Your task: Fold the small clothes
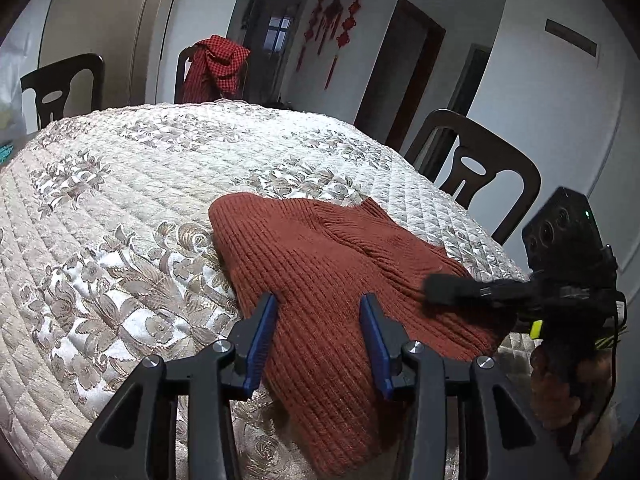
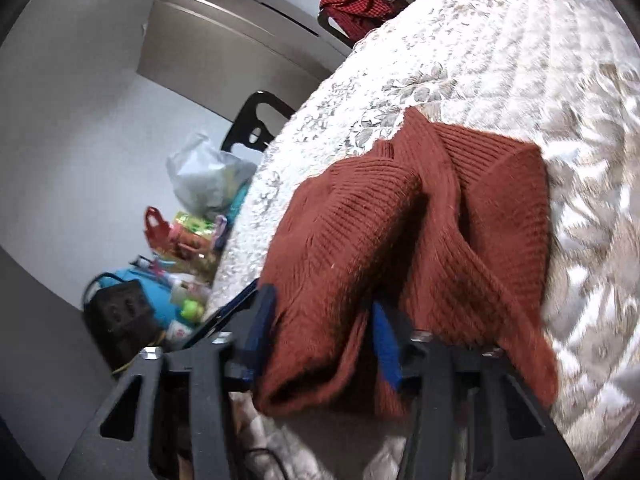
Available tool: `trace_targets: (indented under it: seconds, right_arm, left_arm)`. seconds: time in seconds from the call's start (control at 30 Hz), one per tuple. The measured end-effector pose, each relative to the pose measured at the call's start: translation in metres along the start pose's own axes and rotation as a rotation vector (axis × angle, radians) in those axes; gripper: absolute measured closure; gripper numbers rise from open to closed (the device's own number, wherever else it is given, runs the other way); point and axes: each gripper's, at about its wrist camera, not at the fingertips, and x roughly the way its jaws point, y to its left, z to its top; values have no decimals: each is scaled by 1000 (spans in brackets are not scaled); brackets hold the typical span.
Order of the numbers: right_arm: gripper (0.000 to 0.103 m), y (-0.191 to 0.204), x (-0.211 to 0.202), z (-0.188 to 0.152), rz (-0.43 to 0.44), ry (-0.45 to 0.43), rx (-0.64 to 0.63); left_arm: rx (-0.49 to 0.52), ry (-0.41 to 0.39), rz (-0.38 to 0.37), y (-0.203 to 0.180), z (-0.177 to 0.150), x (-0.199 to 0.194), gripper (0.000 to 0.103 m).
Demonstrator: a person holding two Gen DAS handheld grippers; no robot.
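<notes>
A rust-red ribbed knit sweater lies partly folded on the quilted floral table cover, hanging over the near edge. My left gripper is open, its blue pads just above the sweater. My right gripper reaches in from the right over the sweater's right side. In the right wrist view the right gripper is wide apart with a bunched fold of the sweater lying between its blue fingers; the view is tilted and blurred.
Dark wooden chairs stand around the table: far left, right, and a back one draped with a red checked cloth. Beside the table, a plastic bag, colourful toys and a black box show.
</notes>
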Motion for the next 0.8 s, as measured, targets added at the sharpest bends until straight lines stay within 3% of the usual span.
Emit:
trace_targets:
  seconds: [0.03, 0.13, 0.33, 0.47, 0.53, 0.8]
  right_arm:
    - [80, 1, 3, 1, -21, 5, -11]
    - [85, 1, -5, 7, -29, -13, -28]
    - [85, 1, -49, 16, -73, -127, -96]
    - [85, -28, -47, 16, -153, -108, -62]
    - [86, -40, -45, 11, -146, -95, -40]
    - [82, -31, -57, 13, -146, -141, -81]
  left_arm:
    - [2, 0, 4, -1, 1, 0, 57]
    - [2, -7, -8, -4, 9, -1, 57]
    - [51, -17, -46, -25, 16, 1, 57]
    - [90, 25, -37, -33, 2, 16, 57]
    - [92, 17, -41, -33, 3, 13, 57]
    - [109, 13, -17, -32, 17, 9, 57]
